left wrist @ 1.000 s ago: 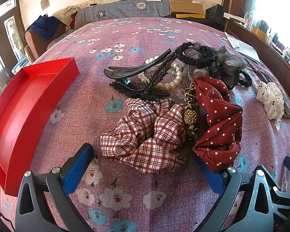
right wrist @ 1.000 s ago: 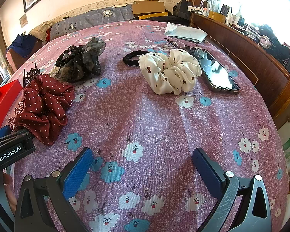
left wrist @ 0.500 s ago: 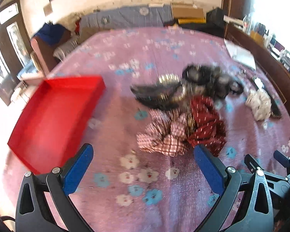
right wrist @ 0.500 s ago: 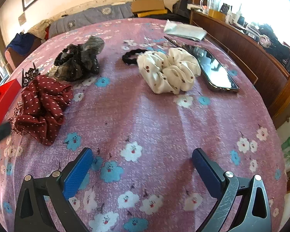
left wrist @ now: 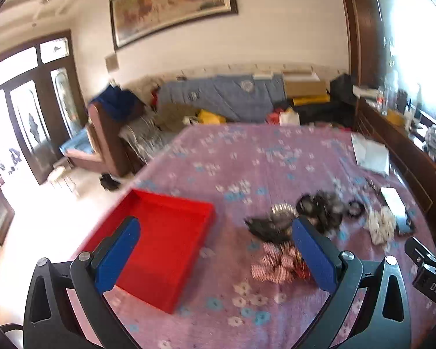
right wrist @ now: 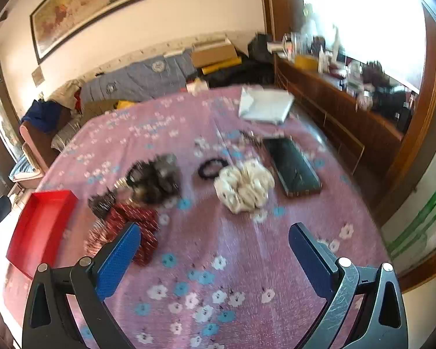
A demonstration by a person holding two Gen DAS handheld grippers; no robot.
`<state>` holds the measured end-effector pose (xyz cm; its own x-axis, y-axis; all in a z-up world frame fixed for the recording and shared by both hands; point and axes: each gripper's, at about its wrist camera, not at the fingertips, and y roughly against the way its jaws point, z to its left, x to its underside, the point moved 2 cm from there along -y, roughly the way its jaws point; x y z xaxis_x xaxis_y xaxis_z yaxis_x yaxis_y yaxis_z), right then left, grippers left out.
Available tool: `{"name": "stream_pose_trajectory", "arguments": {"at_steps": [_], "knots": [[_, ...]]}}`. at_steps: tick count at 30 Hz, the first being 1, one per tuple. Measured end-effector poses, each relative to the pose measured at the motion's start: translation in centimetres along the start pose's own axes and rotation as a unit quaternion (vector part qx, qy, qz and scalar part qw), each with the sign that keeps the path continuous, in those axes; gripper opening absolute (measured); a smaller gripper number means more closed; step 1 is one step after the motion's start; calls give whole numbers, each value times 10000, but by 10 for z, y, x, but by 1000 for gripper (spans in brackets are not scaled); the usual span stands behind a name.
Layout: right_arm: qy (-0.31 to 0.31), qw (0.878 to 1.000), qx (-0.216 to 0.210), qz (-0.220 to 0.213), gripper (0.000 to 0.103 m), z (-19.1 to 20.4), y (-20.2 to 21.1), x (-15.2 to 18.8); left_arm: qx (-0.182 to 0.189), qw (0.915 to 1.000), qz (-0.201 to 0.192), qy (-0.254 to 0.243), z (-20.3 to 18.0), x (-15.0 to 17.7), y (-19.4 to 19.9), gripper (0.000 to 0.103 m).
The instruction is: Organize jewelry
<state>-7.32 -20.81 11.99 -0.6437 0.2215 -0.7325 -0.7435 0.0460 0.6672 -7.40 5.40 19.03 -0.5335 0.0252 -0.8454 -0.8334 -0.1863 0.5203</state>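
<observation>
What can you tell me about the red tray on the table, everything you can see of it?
The red tray is a shallow rectangular box with low upright walls and a flat floor, a plain bright red that looks like card or plastic. It looks empty. It lies flat on the purple flowered tablecloth near the table's left edge, left of the pile of hair accessories and apart from it. Neither gripper touches it; the left gripper hangs above, open.
</observation>
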Motion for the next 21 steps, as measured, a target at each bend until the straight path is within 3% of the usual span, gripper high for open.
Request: {"name": "stream_pose_trajectory", "arguments": {"at_steps": [5, 9, 12, 17, 21], "knots": [[103, 9995, -145, -251, 103, 13, 22, -21, -15, 9993, -350, 142, 12, -21, 27, 103], [-87, 9981, -613, -37, 103, 19, 31, -29, -76, 9988, -414, 252, 22, -32, 38, 103], [14, 9977, -677, -7, 103, 25, 36, -34, -105, 9987, -425, 244, 29, -37, 45, 103], [119, 9977, -668, 12, 103, 31, 45, -37, 135, 9993, 9, 355, 36, -39, 43, 103], [146, 9981, -594, 83, 103, 33, 44, -34, 83, 9994, 238, 251, 33, -29, 39, 103]]}}
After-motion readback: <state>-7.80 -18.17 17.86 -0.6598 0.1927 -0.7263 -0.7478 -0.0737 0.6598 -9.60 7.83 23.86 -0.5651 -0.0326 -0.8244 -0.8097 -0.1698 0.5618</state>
